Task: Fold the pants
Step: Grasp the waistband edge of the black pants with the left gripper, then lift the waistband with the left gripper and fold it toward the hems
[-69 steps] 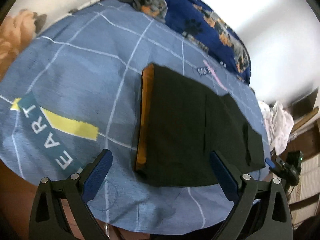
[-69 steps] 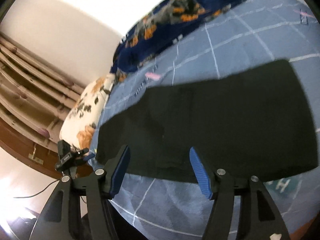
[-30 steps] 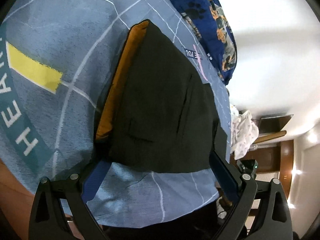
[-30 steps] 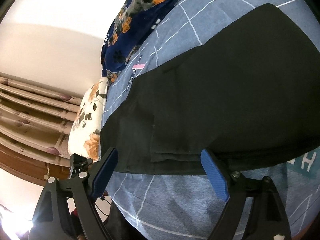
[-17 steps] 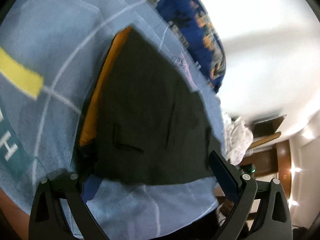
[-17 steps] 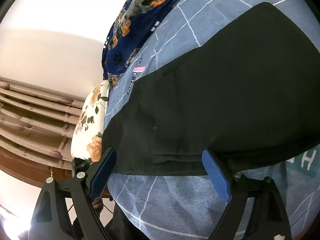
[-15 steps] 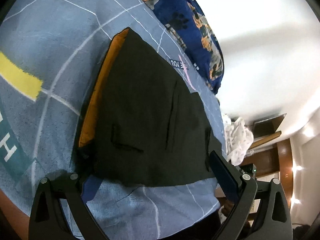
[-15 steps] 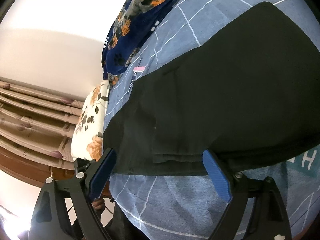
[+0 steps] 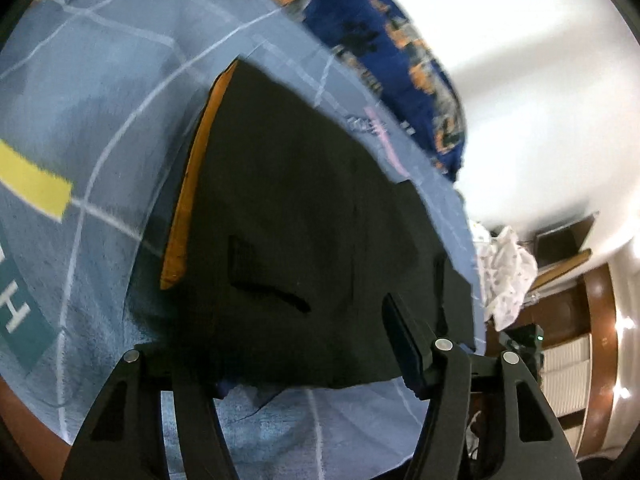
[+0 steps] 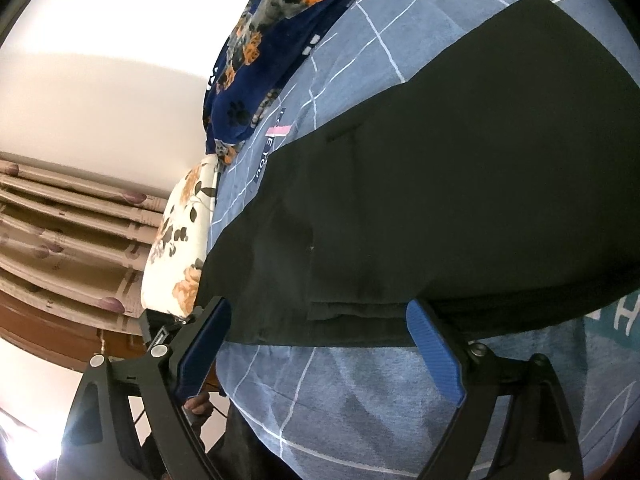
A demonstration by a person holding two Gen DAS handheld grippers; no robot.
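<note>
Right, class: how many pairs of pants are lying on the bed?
1. The dark pants lie flat on the blue bedspread, orange lining showing along one edge. More may be hidden beyond view.

White wall [image 10: 100, 60], pleated floral curtains [image 10: 60, 216], blue gridded bedspread [image 9: 100, 100], dark wooden furniture [image 9: 576, 312].

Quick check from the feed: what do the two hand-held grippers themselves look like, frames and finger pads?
Both share one design. The left hand-held gripper and right hand-held gripper have matte black frames with triangular cut-outs and silver round fasteners. The fingers carry ribbed blue pads. No cables or sleeves visible.
</note>
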